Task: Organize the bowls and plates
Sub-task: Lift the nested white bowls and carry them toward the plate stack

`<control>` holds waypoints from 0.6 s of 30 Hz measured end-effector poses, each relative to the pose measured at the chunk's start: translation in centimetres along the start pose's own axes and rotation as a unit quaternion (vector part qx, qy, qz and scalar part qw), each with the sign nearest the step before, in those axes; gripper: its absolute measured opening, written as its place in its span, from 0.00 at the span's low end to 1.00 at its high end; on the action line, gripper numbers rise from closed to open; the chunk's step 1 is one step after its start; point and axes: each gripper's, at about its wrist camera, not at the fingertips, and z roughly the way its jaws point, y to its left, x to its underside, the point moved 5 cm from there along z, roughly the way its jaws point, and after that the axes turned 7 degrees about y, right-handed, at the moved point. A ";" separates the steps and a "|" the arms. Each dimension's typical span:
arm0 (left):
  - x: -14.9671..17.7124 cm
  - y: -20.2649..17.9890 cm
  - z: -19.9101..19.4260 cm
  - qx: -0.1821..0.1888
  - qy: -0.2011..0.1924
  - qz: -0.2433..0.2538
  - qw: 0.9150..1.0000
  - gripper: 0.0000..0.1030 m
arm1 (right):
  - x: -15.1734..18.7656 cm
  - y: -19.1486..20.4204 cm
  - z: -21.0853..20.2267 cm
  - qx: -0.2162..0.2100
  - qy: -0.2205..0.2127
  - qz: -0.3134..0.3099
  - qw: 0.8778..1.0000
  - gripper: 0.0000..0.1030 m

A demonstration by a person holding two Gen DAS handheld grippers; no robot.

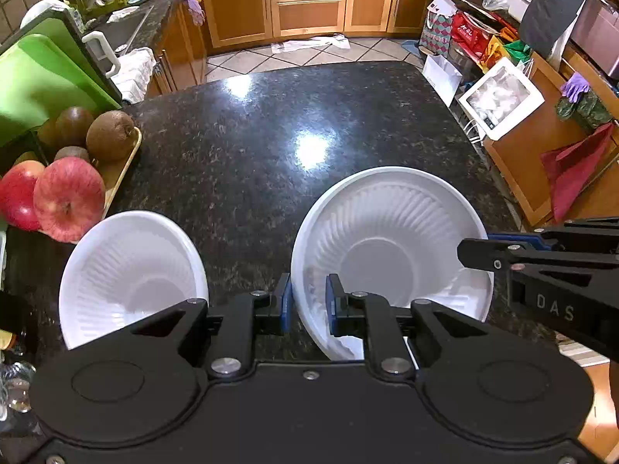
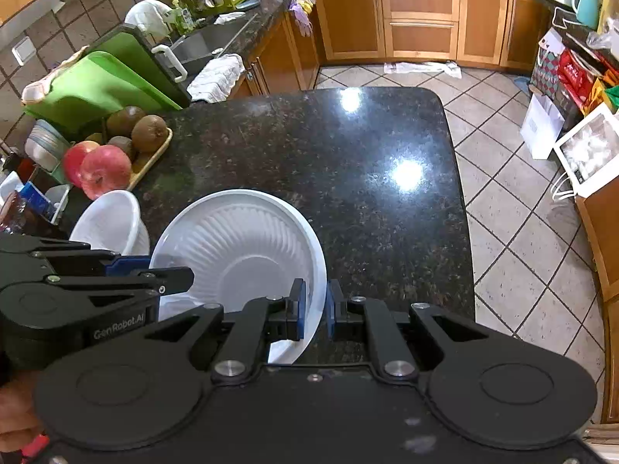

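Counter: dark speckled granite counter, polished, with two ceiling-light glares on it.
Large bowl: white ribbed large bowl sits at the near edge of the counter, tilted, its opening turned toward both cameras.
Left gripper: left gripper points steeply down at the bowl's left rim; its blue-padded fingers are closed on that rim, one pad outside the wall and one inside.
Right gripper: right gripper points steeply down at the opposite rim of the same bowl; its fingers pinch the thin rim between the blue pads, nearly together.
Grip summary: one bowl, held at two sides of the rim, one gripper per side.
Small bowl: a second white ribbed small bowl stands just to the left of the large one, apart from it, leaning with its opening toward the left camera; no gripper touches it.
Fruit tray: wooden fruit tray at the left edge of the counter carries red apples and brown kiwis, close behind the small bowl.
Cutting boards: green cutting boards stand upright behind the fruit tray.
Person: part of a hand shows at the lower left corner of the right wrist view.
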 end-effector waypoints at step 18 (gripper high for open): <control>4.6 0.0 -6.6 0.011 -0.028 0.011 0.999 0.22 | 5.5 3.4 -8.9 -0.005 -0.058 -0.036 0.998 0.13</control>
